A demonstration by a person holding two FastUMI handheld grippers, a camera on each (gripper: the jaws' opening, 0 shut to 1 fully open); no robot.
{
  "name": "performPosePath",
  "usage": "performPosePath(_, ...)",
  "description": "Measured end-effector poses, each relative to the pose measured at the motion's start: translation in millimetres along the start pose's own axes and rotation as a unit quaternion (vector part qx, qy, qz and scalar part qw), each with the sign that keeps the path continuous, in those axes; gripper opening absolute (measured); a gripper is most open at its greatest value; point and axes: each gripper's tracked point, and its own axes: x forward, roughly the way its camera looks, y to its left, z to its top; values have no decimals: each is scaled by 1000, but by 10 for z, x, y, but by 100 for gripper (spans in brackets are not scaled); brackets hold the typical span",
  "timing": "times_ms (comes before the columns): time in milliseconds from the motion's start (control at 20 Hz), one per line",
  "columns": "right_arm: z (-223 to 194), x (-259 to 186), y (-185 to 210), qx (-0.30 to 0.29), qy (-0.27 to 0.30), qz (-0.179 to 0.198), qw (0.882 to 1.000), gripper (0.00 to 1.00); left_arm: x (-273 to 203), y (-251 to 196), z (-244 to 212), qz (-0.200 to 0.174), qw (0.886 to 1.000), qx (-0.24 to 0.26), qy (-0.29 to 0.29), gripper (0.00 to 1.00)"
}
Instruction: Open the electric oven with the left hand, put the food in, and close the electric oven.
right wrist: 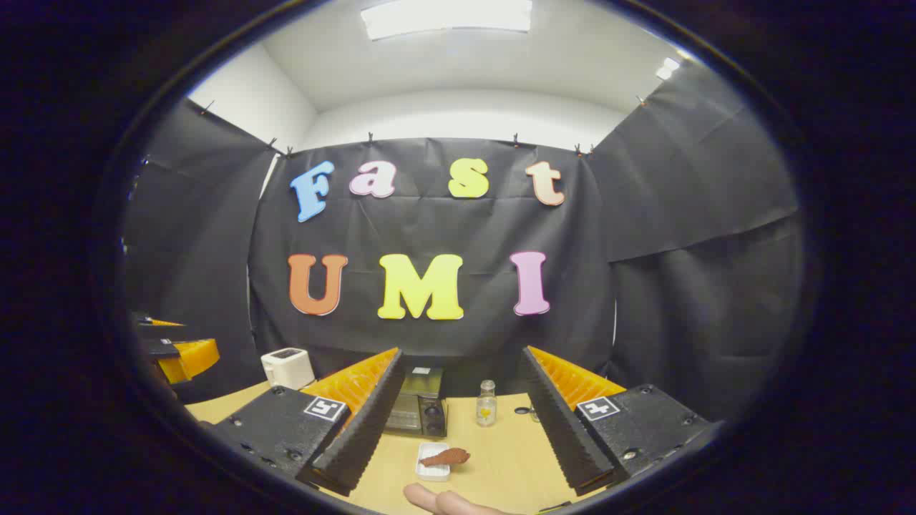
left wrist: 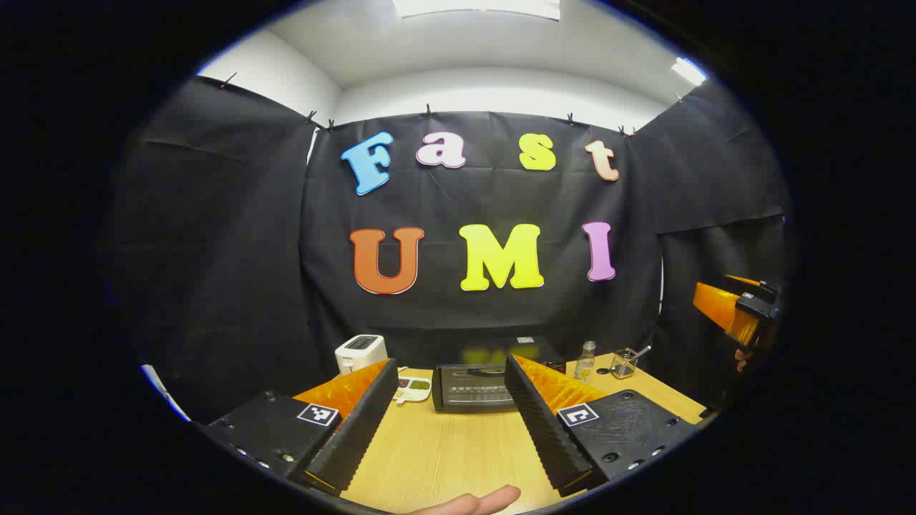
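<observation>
Both hand-held grippers hang high with jaws spread wide, holding nothing: left hand-held gripper (left wrist: 447, 422), right hand-held gripper (right wrist: 465, 422). Electric oven (left wrist: 476, 386) sits at far centre of the wooden surface (left wrist: 444, 458), door shut, front and handle facing near, long axis left-right. Food (right wrist: 445, 456), a reddish-brown piece, lies across a small white tray (right wrist: 432, 468), long axis left-right, near of the oven. Risk: glass bottle (right wrist: 486, 411) stands just right of the oven; a wide swing could topple it. Door may snap back if the handle is poorly hooked.
</observation>
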Motion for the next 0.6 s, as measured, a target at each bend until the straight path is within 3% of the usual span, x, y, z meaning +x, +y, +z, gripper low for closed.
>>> performPosePath(600, -4, -64, -97, -2, 1, -5, 1000, 99, -106, -47, 9, 0, 1000, 5, -17, 96)
